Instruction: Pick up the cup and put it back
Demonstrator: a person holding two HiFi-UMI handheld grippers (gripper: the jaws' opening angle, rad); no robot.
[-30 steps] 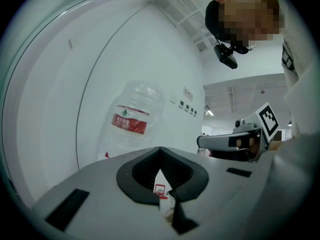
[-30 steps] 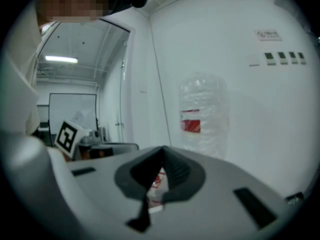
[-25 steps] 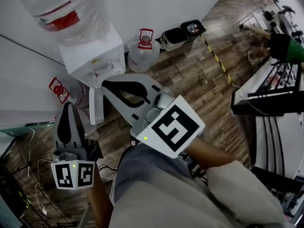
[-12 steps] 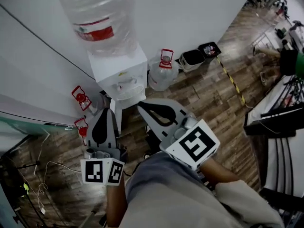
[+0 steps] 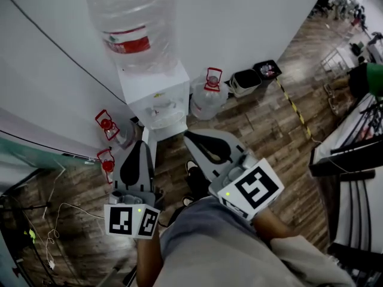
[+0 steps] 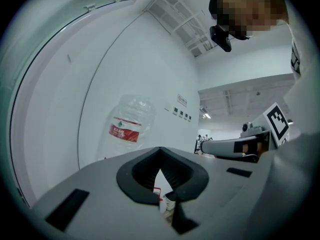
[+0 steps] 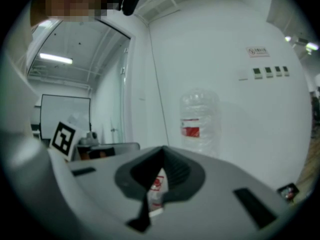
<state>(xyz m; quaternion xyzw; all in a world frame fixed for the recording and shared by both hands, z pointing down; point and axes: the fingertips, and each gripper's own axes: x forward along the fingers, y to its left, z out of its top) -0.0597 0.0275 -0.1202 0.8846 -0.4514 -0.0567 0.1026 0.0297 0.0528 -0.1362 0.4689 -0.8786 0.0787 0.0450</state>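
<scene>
Against the white wall (image 5: pixel 251 17), at the wooden floor's (image 5: pixel 263 121) far edge, stands a water dispenser (image 5: pixel 158 97) under its big bottle (image 5: pixel 134 23). Both the left gripper (image 5: pixel 142 143) and the right gripper (image 5: pixel 189 136) point toward it, jaws pressed together on nothing (the cup cannot be made out in any view).

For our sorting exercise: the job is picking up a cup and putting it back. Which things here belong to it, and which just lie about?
Job: left gripper and right gripper, both shut, empty; perhaps the water dispenser. No cup shows.
Lying about: spare water bottle, bin.
</scene>
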